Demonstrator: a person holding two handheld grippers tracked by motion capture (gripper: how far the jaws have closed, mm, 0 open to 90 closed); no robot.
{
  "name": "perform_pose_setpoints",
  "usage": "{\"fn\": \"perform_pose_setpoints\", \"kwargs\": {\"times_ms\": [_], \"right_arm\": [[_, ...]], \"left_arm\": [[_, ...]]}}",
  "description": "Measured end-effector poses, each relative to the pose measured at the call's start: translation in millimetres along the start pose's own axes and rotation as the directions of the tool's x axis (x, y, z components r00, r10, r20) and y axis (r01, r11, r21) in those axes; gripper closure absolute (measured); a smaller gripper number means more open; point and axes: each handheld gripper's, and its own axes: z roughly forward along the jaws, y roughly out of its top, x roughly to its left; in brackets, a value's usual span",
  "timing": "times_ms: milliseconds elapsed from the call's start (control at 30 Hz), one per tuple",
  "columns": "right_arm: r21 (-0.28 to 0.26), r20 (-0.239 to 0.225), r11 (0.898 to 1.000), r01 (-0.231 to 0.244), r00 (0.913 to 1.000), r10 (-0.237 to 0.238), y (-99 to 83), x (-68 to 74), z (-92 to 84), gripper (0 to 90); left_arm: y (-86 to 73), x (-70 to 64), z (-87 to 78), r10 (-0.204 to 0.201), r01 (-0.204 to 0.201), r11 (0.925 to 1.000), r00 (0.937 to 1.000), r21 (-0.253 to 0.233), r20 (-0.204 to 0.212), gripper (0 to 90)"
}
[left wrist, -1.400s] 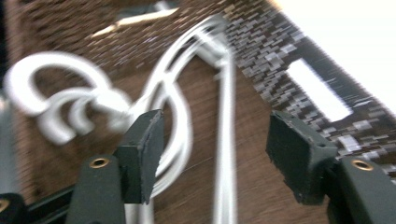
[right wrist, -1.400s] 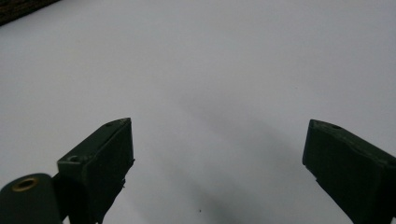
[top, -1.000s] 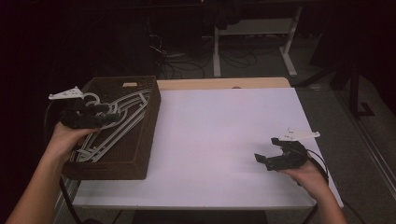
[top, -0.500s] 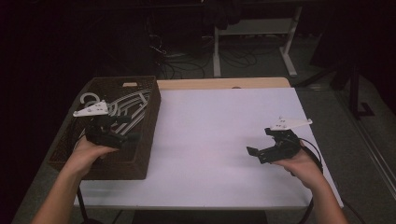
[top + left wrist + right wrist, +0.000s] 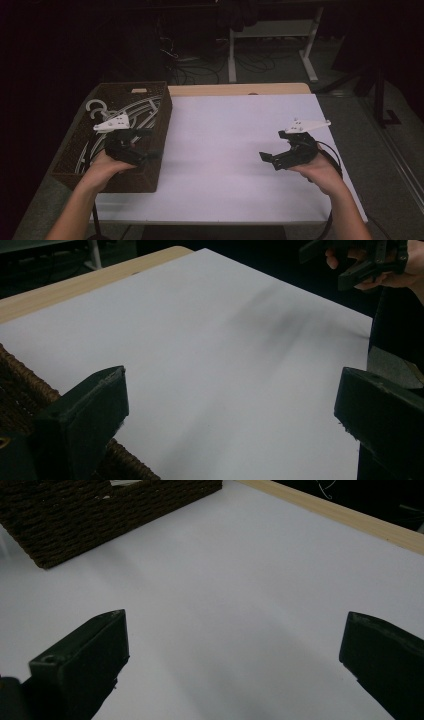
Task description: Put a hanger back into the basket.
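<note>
I see a dark woven basket (image 5: 150,165) at the left edge of the white tabletop (image 5: 225,150), its long axis running near to far. White hangers (image 5: 135,112) lie inside it, lengthwise along that axis, with their hooks (image 5: 95,106) at the far left corner.

My left gripper (image 5: 142,145) is over the near right part of the basket, pointing right across the tabletop. In the left gripper view its fingers (image 5: 85,420) stand wide apart with nothing between them, the basket's woven rim (image 5: 20,385) just under the left one, and the bare white surface beyond.

My right gripper (image 5: 270,159) is held above the right side of the tabletop, well apart from the basket, pointing left toward it. In the right gripper view its fingers (image 5: 85,660) are also spread wide and hold nothing; the basket wall (image 5: 100,515) shows far ahead at the upper left.

A bare wooden strip (image 5: 240,89) runs along the tabletop's far edge.
</note>
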Motion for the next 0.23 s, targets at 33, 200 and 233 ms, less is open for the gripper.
{"fn": "perform_pose_setpoints", "kwargs": {"times_ms": [33,200,233], "right_arm": [[0.0,0.0,1.0,0.0,1.0,0.0,0.0,0.1,0.0,0.0],[-0.003,-0.002,1.0,0.001,1.0,-0.001,0.1,0.2,-0.1,0.0],[-0.002,-0.001,1.0,0.001,1.0,-0.001,0.1,0.3,-0.1,0.0]], "left_arm": [[0.1,-0.3,0.0,0.002,-0.002,1.0,1.0,0.002,0.0,0.9],[-0.2,-0.4,-0.5,0.004,-0.004,1.0,1.0,-0.003,0.001,0.9],[-0.2,-0.4,-0.8,0.004,-0.004,1.0,1.0,-0.005,0.001,0.9]]}}
